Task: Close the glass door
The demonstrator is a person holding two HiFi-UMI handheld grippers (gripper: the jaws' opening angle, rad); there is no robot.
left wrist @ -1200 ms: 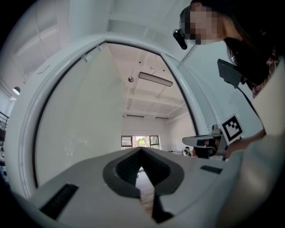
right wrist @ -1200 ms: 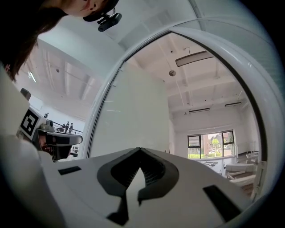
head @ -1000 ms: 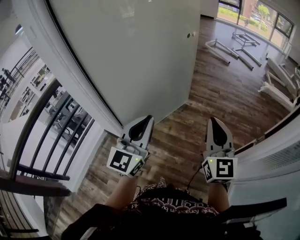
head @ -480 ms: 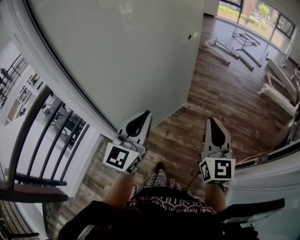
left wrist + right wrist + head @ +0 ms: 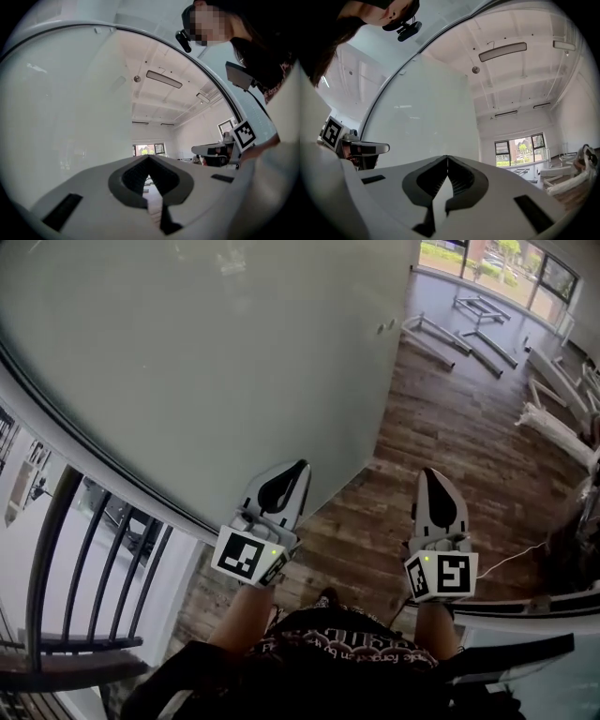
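Observation:
The big frosted glass door [image 5: 234,362] fills the upper left of the head view, with a small round fitting [image 5: 384,326] near its far edge. My left gripper [image 5: 301,466] is shut and empty, its tip close to the door's lower edge; whether it touches, I cannot tell. My right gripper [image 5: 429,472] is shut too, empty, over the wood floor to the door's right. In the left gripper view the jaws [image 5: 149,157] meet and the glass [image 5: 56,117] stands to their left. In the right gripper view the closed jaws [image 5: 447,157] point past the pane [image 5: 426,117].
A black railing [image 5: 84,549] runs along the lower left behind the door's frame. Wood floor [image 5: 450,409] stretches ahead, with white frames [image 5: 469,334] lying on it near the far windows. A white ledge [image 5: 525,607] and a thin cable [image 5: 511,559] are at the lower right.
The person and both grippers have moved forward toward the glass door, which now fills more of the head view. The railing has slid down and left. Both grippers stay shut.

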